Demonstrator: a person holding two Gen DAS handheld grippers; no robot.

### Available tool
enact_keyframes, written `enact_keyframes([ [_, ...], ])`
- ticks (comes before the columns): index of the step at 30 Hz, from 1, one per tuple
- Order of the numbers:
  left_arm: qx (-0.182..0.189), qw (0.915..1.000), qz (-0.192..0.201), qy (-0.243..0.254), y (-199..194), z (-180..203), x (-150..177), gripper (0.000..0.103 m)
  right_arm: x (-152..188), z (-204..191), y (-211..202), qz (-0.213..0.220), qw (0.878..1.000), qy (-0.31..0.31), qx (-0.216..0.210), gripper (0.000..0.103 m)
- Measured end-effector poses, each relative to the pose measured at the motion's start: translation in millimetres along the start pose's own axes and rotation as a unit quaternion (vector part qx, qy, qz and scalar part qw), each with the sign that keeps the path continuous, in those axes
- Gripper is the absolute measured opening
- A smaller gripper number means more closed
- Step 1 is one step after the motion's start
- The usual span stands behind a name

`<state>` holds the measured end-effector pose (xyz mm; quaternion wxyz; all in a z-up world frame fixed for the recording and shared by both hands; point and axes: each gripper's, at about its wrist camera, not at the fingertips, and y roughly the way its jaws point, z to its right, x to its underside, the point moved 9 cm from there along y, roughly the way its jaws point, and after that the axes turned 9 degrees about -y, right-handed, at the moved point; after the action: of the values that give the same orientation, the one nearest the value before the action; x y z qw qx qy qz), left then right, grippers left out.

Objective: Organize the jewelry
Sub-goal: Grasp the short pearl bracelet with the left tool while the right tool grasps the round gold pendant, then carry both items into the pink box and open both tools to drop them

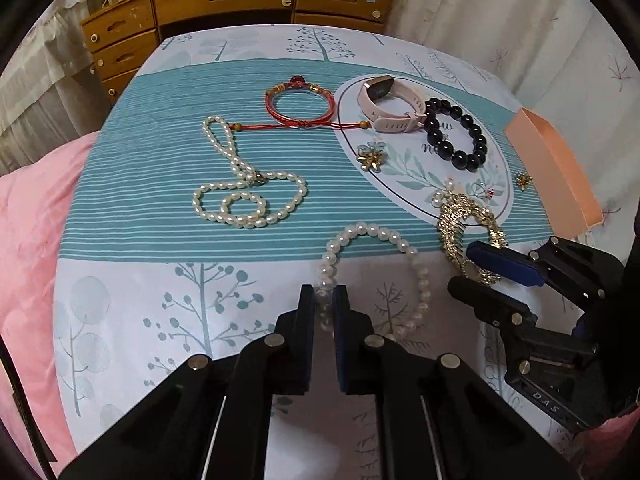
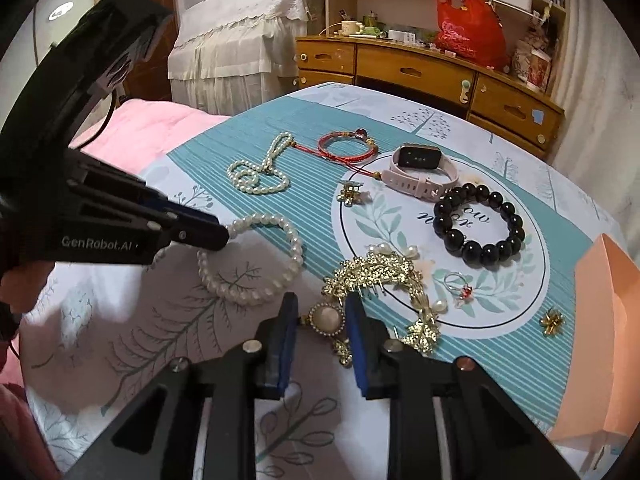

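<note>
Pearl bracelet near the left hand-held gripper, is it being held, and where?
Yes. The left hand-held gripper is shut on the pearl bracelet, pinching the bead strand at its near-left side.

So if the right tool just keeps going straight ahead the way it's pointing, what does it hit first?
Most likely the gold hair comb. The right tool already has the comb's round pearly end between its open fingers, so going forward it would push into the gold leaf part just beyond. Depth is hard to judge here.

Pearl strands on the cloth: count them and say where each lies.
2. A pearl bracelet lies near the edge, pinched by the left tool; a long pearl necklace lies looped on the striped band beyond it. More may be hidden.
</note>
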<state>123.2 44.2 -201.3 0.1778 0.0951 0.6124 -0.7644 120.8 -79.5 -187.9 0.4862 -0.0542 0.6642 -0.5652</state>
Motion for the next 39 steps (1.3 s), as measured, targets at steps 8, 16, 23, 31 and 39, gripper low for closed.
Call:
enact_keyframes([
  [8, 0.003, 0.9999, 0.007, -0.006, -8.1, -1.1, -2.4, 0.006, -4.0, 3.7, -14.3, 0.014, 0.999, 0.026, -0.012, 0.015],
  [16, 0.004, 0.9998, 0.017, -0.011, -19.6, -3.2, -4.9, 0.004, 3.3, 2.6, -18.4, 0.008, 0.999, 0.029, -0.012, 0.015],
  [23, 0.006, 0.9995, 0.030, -0.010, -36.5, -3.2, -7.5, 0.004, 9.0, 5.4, -31.7, 0.009, 0.999, 0.043, -0.014, 0.015],
  [31, -0.015, 0.9997, -0.013, -0.017, -12.4, -7.0, -2.4, 0.021, 14.2, 20.6, -54.4, 0.019, 0.996, 0.085, 0.002, 0.015],
  [39, -0.036, 0.9993, -0.006, -0.002, 0.7, -11.8, -8.5, 0.023, 19.8, 40.7, -75.6, 0.028, 0.992, 0.118, 0.032, 0.015],
])
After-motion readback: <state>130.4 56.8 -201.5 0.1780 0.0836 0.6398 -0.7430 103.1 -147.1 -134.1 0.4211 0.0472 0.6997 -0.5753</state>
